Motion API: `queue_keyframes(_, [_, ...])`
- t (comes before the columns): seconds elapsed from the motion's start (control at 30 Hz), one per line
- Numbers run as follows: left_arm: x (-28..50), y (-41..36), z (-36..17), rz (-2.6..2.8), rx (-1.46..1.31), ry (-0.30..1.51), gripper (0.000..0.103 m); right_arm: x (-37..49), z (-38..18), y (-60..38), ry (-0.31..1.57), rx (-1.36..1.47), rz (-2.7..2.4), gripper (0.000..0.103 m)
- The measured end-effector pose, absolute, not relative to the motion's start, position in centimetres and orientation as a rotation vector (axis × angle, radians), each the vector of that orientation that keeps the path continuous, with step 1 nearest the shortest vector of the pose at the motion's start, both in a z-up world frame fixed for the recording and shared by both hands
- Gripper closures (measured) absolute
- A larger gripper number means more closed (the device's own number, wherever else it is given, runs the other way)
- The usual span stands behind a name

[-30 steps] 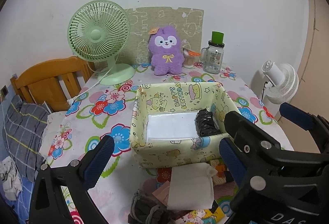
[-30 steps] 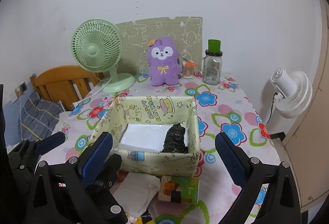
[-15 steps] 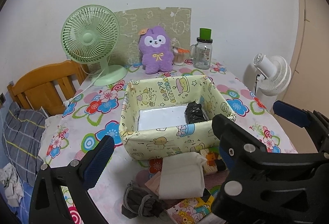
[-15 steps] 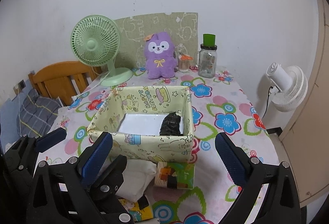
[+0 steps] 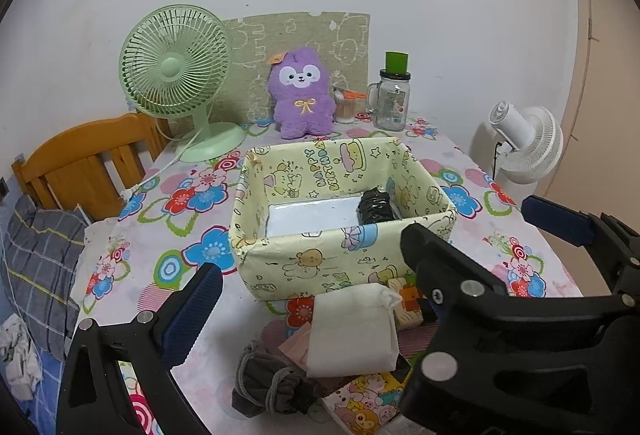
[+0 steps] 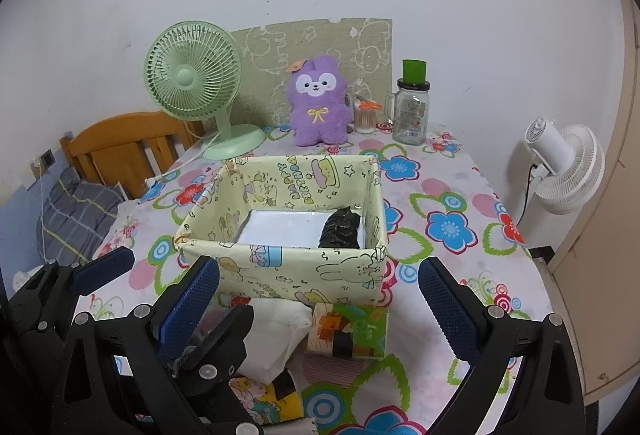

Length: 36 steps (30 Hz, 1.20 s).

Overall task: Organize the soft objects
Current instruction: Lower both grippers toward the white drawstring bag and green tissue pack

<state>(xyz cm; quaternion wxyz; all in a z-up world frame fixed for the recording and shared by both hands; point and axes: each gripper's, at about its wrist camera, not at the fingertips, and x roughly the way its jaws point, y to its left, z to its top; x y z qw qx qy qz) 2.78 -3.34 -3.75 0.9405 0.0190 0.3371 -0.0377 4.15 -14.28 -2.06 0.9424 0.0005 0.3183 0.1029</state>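
A yellow cartoon-print fabric box [image 5: 340, 259] [image 6: 304, 267] stands mid-table, with a white floor and a black crumpled bundle [image 5: 374, 205] [image 6: 340, 229] at its right side. In front of it lies a pile: a white soft pouch [image 5: 352, 331] [image 6: 276, 331], a grey drawstring bundle [image 5: 268, 387], a pink piece [image 5: 294, 347] and colourful printed packs [image 6: 348, 331]. A purple plush [image 5: 302, 93] [image 6: 318, 101] sits at the back. My left gripper [image 5: 316, 315] hangs open over the pile. My right gripper [image 6: 318, 307] is open beside it, just before the box.
A green desk fan [image 5: 176, 71] stands back left with its cord on the flowered tablecloth [image 5: 192, 195]. A glass jar with a green lid [image 5: 394, 99] is back right. A wooden chair [image 5: 84, 163] is left of the table, a white floor fan [image 5: 528, 143] to the right.
Both grippers have drawn back toward the near edge. The box now sits farther up in both views and more of the pile shows. Both stay open.
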Motion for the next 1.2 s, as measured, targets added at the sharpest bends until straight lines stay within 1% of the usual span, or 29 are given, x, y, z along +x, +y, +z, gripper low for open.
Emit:
queue_keyframes(0.6, [1.7, -4.3, -6.0, -0.112, 0.043, 0.689, 0.0, 2.7, -4.4, -15.2, 0.645, 0.007, 0.195, 0.002])
queue_keyframes(1.2, [0.5, -4.6, -8.8, -0.108, 0.041, 0.729, 0.0, 1.6, -7.6, -15.6, 0.701, 0.029, 0.208, 0.002])
